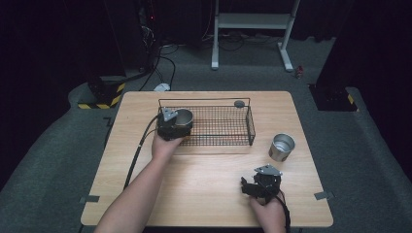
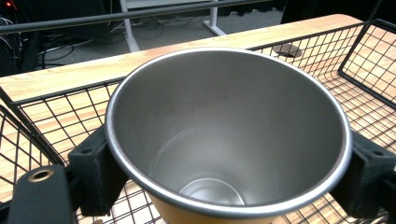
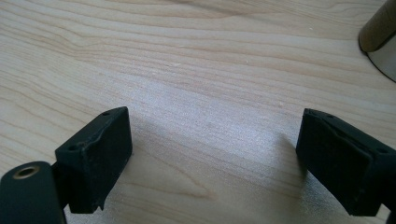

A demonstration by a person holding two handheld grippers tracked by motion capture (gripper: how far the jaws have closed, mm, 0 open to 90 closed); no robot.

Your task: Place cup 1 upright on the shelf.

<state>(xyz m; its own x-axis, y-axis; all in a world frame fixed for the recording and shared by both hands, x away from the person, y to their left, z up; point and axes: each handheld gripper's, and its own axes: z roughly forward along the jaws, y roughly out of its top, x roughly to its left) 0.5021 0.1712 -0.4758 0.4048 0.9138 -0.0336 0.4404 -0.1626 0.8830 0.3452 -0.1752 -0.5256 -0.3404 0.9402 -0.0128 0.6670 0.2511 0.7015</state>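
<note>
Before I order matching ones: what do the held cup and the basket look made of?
The cup looks like brushed stainless steel: dull grey sheen, thin rolled rim. The basket looks like black-coated metal wire: thin dark grid, stiff rod rim. The coating type is unclear.

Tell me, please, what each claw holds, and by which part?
The left claw grips a steel cup by its sides below the rim; the right claw holds nothing.

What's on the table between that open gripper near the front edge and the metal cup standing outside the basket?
Nothing: from the right gripper to the steel cup the high view shows bare wooden table, and the right gripper view shows bare wood too.
</note>
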